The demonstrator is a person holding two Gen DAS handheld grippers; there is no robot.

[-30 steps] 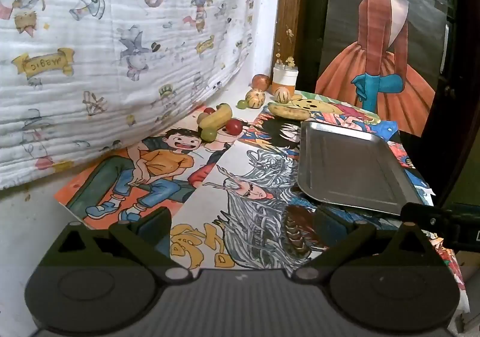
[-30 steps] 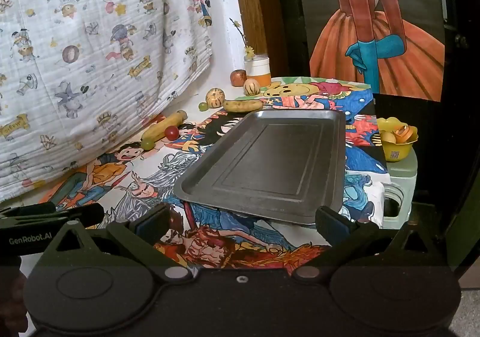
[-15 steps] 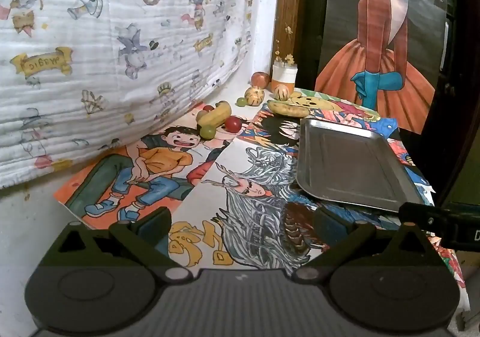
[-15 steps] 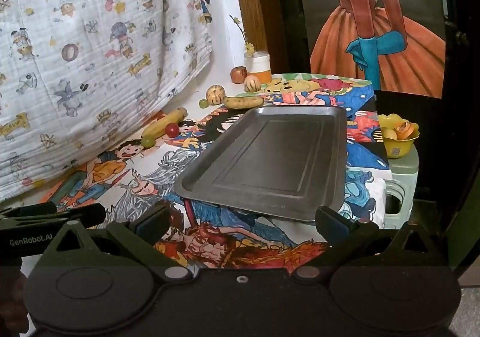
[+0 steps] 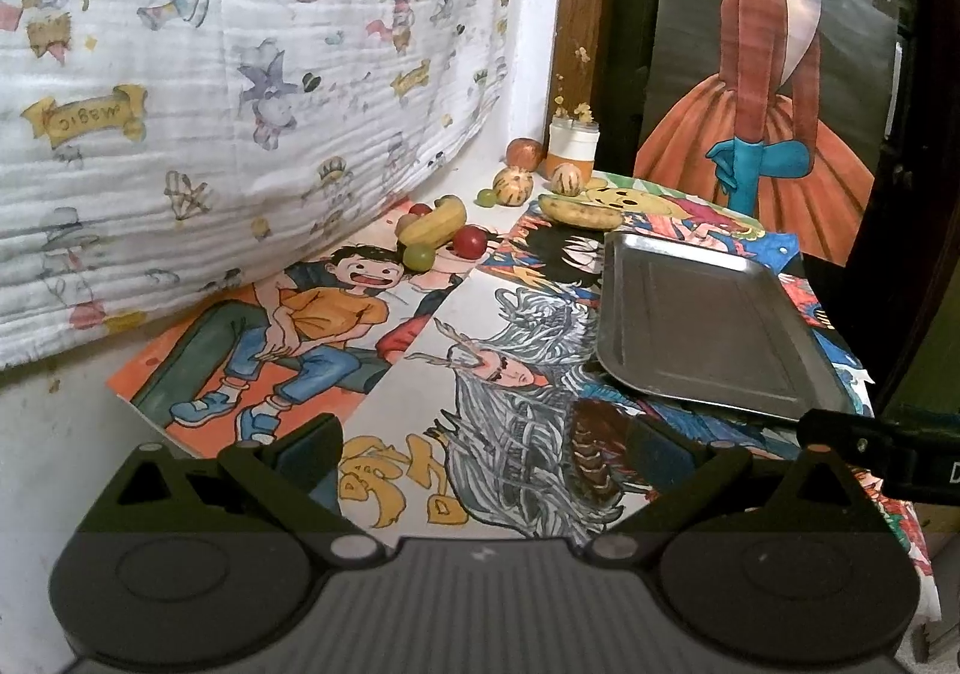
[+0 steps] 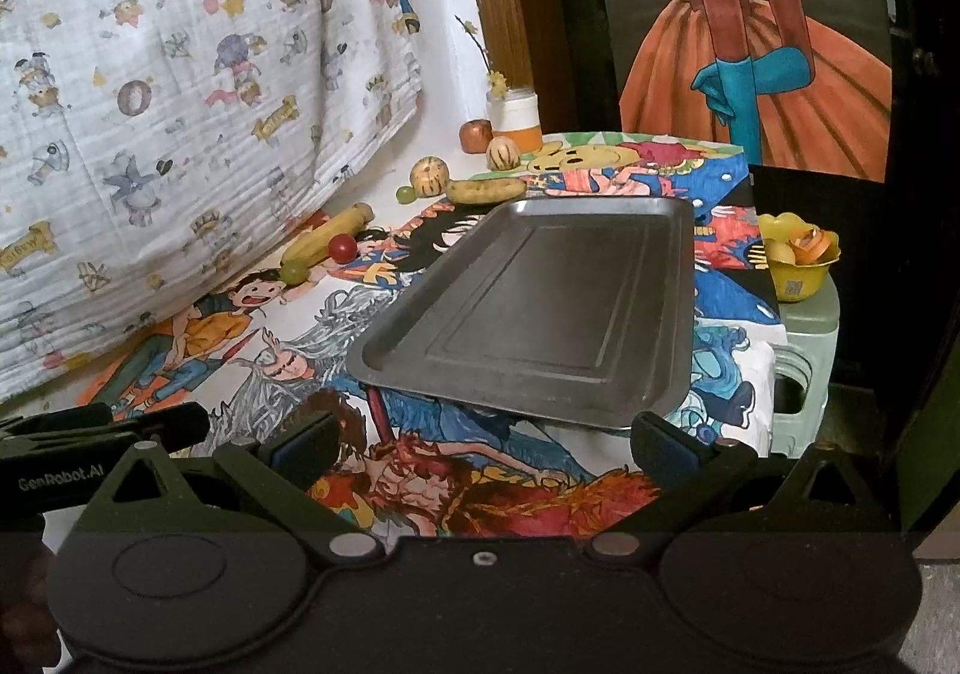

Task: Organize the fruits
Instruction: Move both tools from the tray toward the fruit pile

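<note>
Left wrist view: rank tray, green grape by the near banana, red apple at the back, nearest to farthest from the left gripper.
From the left gripper:
1. Tray, right of centre, near edge close to the fingers.
2. Green grape, left of centre, mid-table, touching the banana.
3. Red apple, far back by the white jar.

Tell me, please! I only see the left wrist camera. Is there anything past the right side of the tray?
Observer: Yes. In the right wrist view a yellow bowl stands on a pale green stool, right of the tray.
Operator: What's in it?
Observer: Yellow and orange pieces, too small to tell what they are.
Operator: Is my other gripper holding something?
Observer: No. The right gripper has its jaws wide apart with nothing between them.
</note>
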